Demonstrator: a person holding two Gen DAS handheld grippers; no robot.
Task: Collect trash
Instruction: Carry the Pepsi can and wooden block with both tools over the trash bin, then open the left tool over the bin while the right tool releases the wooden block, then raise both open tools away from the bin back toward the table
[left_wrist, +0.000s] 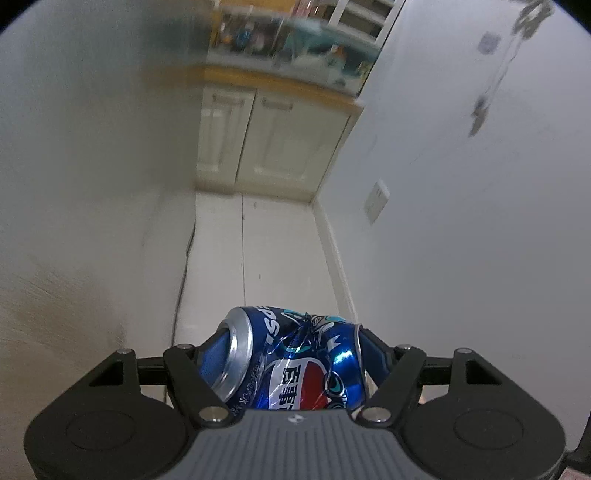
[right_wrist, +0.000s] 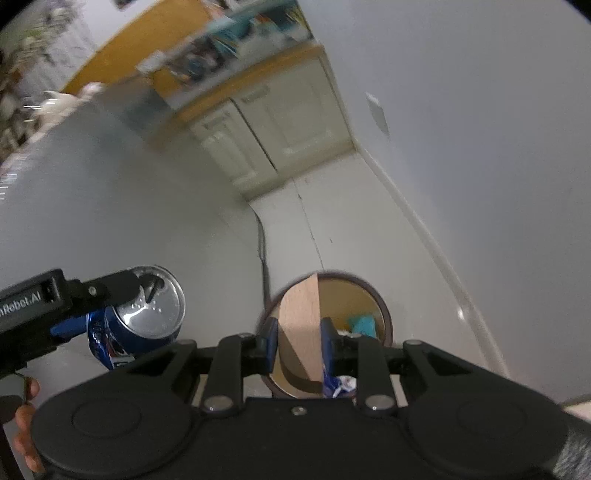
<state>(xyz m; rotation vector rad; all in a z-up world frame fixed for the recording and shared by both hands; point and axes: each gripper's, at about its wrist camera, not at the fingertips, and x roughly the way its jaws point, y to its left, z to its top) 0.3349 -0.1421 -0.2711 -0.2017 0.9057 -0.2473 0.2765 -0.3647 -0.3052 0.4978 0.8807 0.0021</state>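
Presently: left tool (left_wrist: 295, 354) pinching crushed Pepsi can (left_wrist: 295, 363), right tool (right_wrist: 300, 345) pinching wooden piece (right_wrist: 301, 325) above bin (right_wrist: 384, 306) — release pending.

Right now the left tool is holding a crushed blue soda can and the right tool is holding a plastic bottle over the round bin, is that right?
Not quite. The left tool does hold the crushed blue soda can, but the right tool is clamped on a wedge-shaped wooden block, not a plastic bottle. The right wrist view shows it in front of the round bin.
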